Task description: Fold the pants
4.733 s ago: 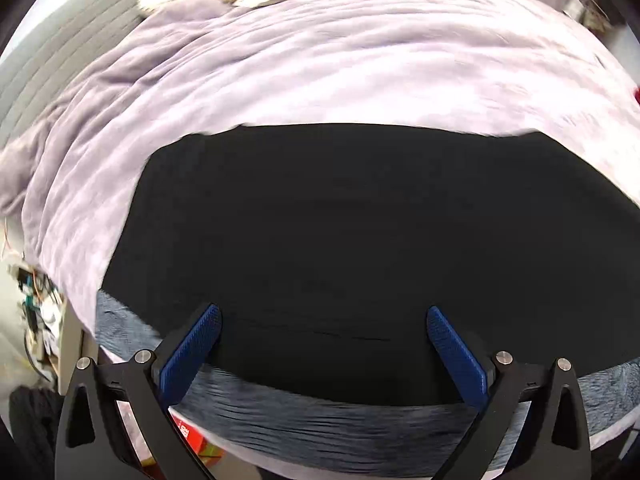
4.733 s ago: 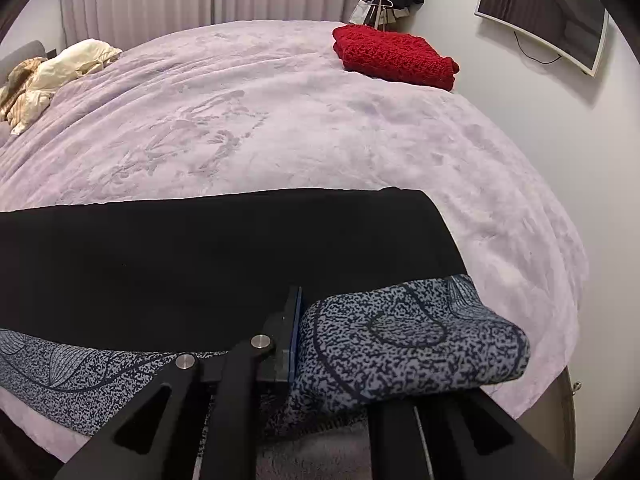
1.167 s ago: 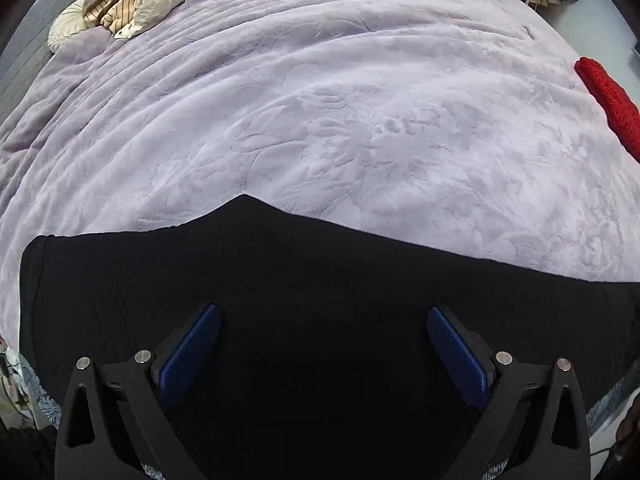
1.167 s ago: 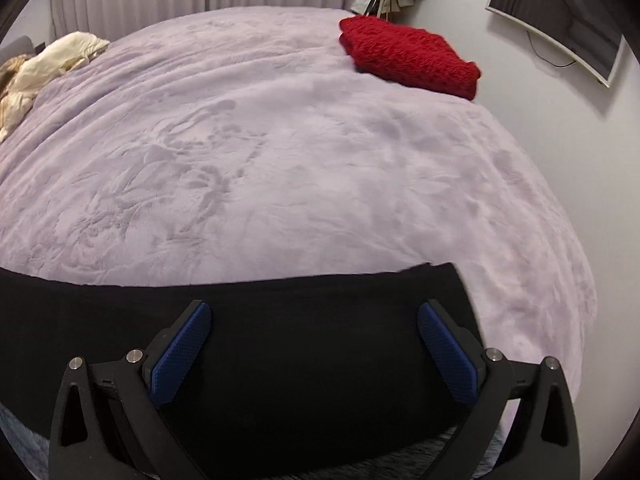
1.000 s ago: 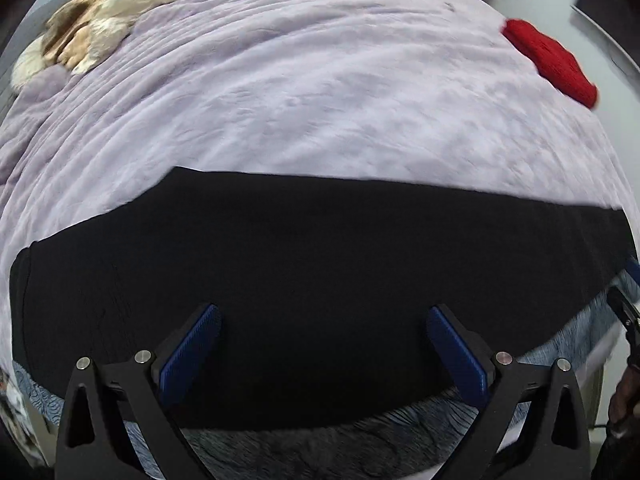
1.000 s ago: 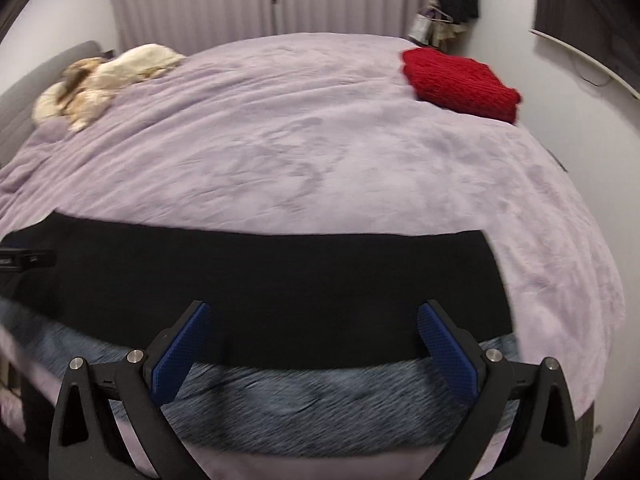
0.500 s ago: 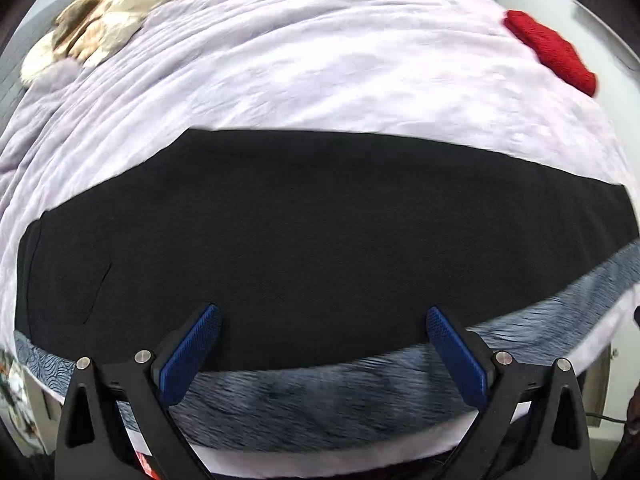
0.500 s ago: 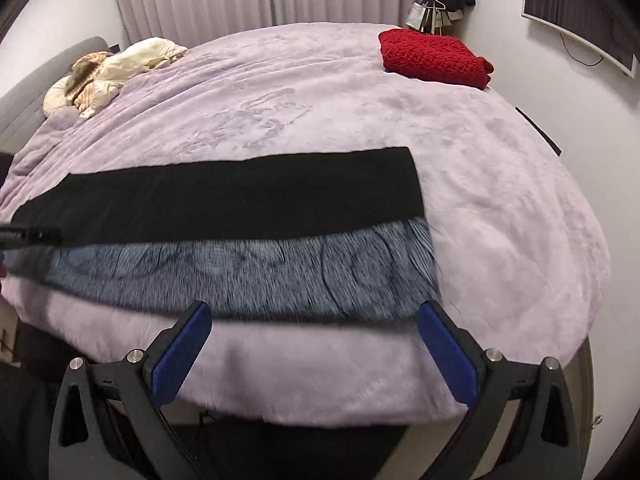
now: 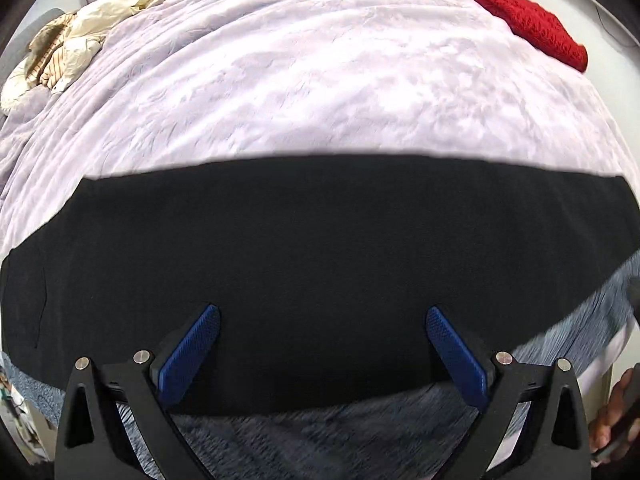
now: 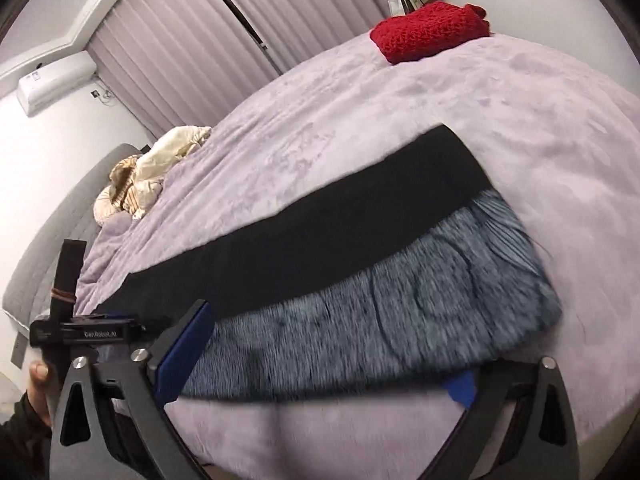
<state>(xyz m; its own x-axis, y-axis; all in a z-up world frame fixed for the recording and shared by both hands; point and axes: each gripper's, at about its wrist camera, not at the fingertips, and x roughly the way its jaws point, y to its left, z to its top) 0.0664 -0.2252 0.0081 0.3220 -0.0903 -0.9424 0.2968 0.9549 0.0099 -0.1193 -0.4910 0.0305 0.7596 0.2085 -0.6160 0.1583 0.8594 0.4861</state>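
Pants (image 9: 320, 240): lay flat across near edge of lavender bedspread (image 9: 340, 92), black side over grey patterned lining (image 10: 400, 312).
Left gripper (image 9: 320, 332): spread wide above pants, empty.
Right gripper (image 10: 320, 360): spread wide, holding nothing.
Red knit (image 10: 430, 32): far corner.

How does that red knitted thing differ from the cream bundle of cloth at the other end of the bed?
The red knit looks neatly folded into a compact block; the cream bundle is crumpled and sprawling. The red knit is one solid colour, while the cream bundle shows some striped fabric. In the right wrist view the red knit sits far right, the cream bundle far left. Both rest on the lilac blanket.
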